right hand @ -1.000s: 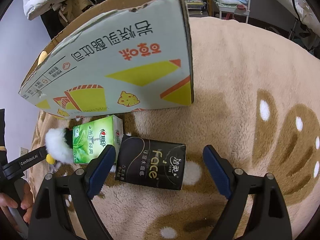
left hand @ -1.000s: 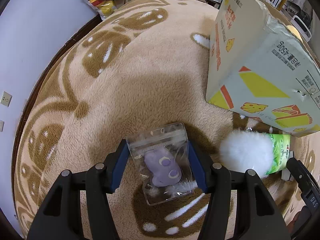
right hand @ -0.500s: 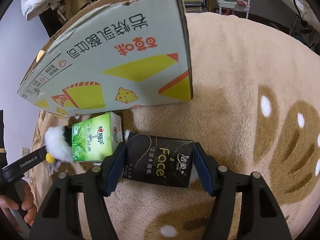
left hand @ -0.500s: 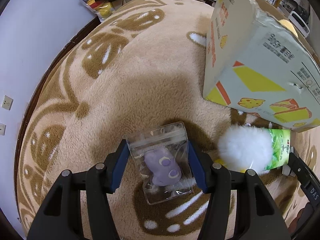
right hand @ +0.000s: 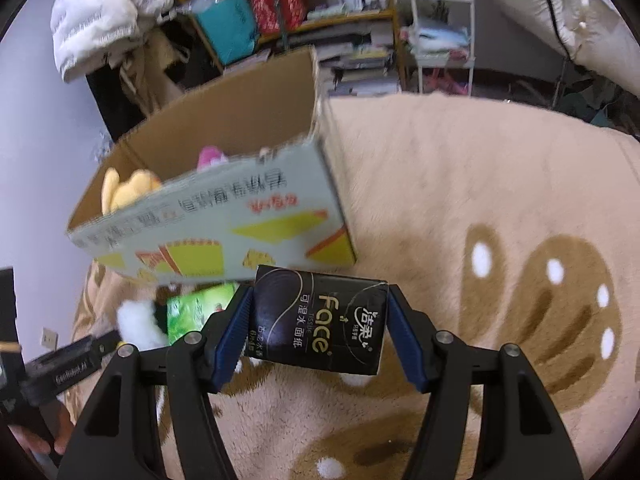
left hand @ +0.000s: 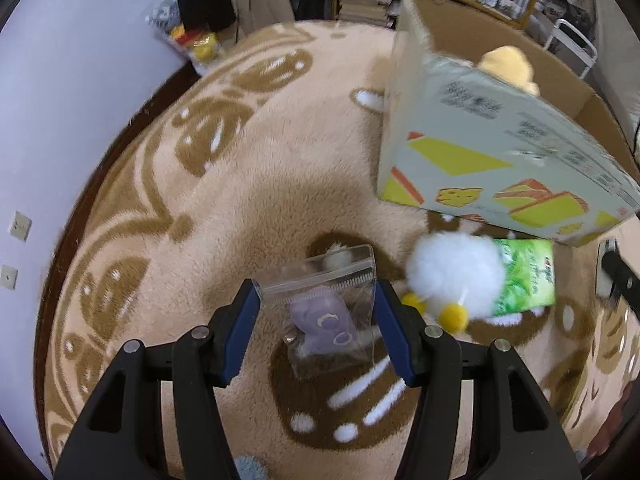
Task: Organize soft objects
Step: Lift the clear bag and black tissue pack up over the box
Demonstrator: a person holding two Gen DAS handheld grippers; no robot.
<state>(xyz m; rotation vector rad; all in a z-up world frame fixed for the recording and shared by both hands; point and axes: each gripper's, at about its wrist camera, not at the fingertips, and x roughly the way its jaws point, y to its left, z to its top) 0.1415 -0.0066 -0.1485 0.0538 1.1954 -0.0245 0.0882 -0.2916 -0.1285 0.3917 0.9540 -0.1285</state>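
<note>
while the clear zip bag (left hand: 320, 308) with its purple plush sits clamped between the left gripper (left hand: 318, 330) pads above the carpet (left hand: 248, 184), the right gripper (right hand: 320, 330) is clenched on a black tissue pack (right hand: 318, 324). at two o'clock from the bag lie a white fluffy toy (left hand: 456, 276) and a green tissue pack (left hand: 528, 276); the cardboard box (left hand: 492, 168) stands at one o'clock, a yellow plush (left hand: 508, 68) inside.

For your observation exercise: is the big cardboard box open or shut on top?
Open. The cardboard box has no lid or folded flaps over it, and a yellow plush toy shows inside.
</note>
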